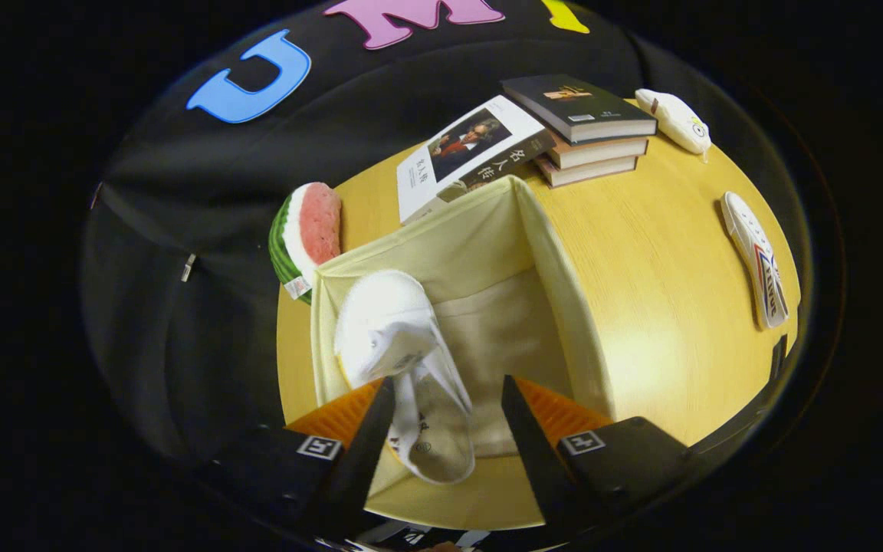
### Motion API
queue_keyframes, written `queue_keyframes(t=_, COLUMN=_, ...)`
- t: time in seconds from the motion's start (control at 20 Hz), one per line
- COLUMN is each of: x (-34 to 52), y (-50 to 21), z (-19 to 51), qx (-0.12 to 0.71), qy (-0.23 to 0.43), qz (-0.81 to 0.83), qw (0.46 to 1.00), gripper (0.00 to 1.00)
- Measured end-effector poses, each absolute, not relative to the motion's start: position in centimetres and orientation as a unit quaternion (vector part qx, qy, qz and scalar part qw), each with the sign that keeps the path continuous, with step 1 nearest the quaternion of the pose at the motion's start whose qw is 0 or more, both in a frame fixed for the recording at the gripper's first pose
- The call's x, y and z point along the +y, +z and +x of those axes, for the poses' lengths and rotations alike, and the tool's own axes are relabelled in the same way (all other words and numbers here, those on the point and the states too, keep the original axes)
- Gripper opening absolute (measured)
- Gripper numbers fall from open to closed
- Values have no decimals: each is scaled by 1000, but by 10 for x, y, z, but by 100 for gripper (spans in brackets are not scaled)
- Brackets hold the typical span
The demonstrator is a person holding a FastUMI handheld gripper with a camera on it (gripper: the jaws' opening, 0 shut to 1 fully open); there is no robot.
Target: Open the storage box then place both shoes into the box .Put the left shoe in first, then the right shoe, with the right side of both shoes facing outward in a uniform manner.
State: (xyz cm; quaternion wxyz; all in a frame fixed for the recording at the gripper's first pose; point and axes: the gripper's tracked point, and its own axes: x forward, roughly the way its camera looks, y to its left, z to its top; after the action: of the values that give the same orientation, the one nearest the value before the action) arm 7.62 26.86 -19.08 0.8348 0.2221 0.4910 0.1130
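Note:
A cream fabric storage box (564, 307) stands open on the yellow table, directly under my gripper (448, 381). A white shoe (384, 322) is inside the box along its left wall, toe pointing away from me and heel end near my fingers. The shoe lies against my left finger (376, 429), while a gap separates it from the right finger (526, 429), so the gripper is open. The second white shoe (756, 261), with coloured side stripes, lies on its side on the table far to the right of the box.
A watermelon-slice plush (307, 234) sits beside the box's far left corner. An open-faced book (468, 153) and a stack of books (587, 126) lie behind the box. A small white plush toy (675, 119) rests at the table's far right edge.

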Motion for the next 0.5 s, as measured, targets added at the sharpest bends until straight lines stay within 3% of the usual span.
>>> queue_keyframes(t=0.05, x=278, y=-183, z=78, qx=488, qy=135, qz=241, qw=828, gripper=99)
queue_keyframes(t=0.3, x=264, y=-142, z=63, qx=465, qy=170, qz=259, qw=830, gripper=99)
queue_keyframes(t=0.5, x=197, y=-113, z=57, qx=420, qy=181, qz=208, qw=865, gripper=99)
